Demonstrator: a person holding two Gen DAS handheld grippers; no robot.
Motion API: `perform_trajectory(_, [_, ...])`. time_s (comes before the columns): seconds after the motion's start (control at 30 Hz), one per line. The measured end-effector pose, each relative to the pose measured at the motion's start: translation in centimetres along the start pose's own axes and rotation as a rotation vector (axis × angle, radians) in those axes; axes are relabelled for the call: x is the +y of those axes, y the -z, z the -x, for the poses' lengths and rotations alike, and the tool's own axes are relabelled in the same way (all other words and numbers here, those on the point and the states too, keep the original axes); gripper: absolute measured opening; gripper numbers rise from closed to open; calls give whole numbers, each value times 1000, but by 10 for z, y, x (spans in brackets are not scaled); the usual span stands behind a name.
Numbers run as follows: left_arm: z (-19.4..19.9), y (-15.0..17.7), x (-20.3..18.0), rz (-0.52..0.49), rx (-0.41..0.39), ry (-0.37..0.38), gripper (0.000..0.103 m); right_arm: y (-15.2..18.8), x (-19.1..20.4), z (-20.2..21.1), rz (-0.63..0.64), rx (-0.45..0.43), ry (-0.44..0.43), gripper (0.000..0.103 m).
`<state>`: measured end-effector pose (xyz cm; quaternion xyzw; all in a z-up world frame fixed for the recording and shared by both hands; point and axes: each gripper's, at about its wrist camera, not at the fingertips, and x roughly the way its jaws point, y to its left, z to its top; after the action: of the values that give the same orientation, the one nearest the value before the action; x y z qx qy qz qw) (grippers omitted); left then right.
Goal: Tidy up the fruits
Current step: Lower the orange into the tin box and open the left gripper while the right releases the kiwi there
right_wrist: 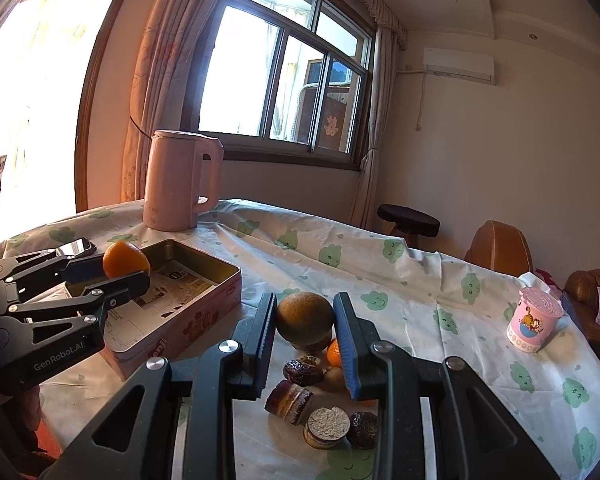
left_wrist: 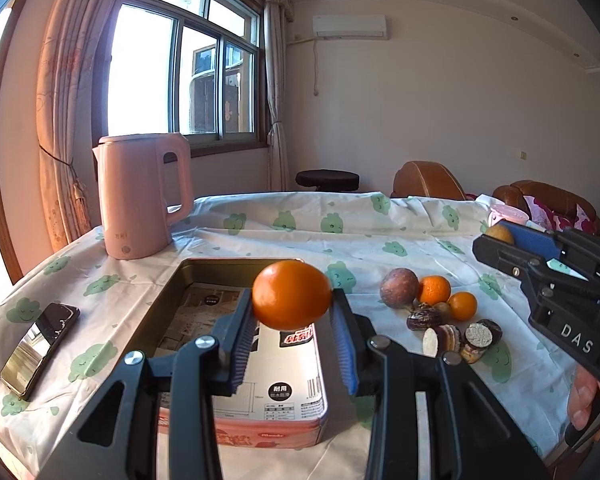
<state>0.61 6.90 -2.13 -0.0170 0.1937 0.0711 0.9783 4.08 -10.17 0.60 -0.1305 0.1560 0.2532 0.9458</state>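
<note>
My left gripper point(left_wrist: 292, 312) is shut on an orange point(left_wrist: 291, 294) and holds it above the open pink tin box point(left_wrist: 236, 428), which has paper inside. It also shows in the right wrist view point(right_wrist: 112, 270) with the orange point(right_wrist: 124, 258) over the box point(right_wrist: 204, 308). My right gripper point(right_wrist: 305, 320) is shut on a brown round fruit point(right_wrist: 305, 319) and holds it above the fruit pile. In the left wrist view the right gripper point(left_wrist: 496, 240) shows at the right with the brown fruit point(left_wrist: 499, 234). On the cloth lie a purple passion fruit point(left_wrist: 399, 288), two small oranges point(left_wrist: 434, 289), dates and cut pieces point(right_wrist: 300, 400).
A pink kettle point(left_wrist: 140, 196) stands at the back left of the table. A phone point(left_wrist: 40, 348) lies at the left edge. A pink cup point(right_wrist: 534, 318) stands at the right. A stool point(right_wrist: 408, 216) and brown sofa point(right_wrist: 500, 248) are behind the table.
</note>
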Motion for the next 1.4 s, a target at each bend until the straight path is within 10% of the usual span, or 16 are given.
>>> perform_trajectory(1.4, [-35,-2,71,38,91,-86,38,-30,80,-74,102,72,-136,31])
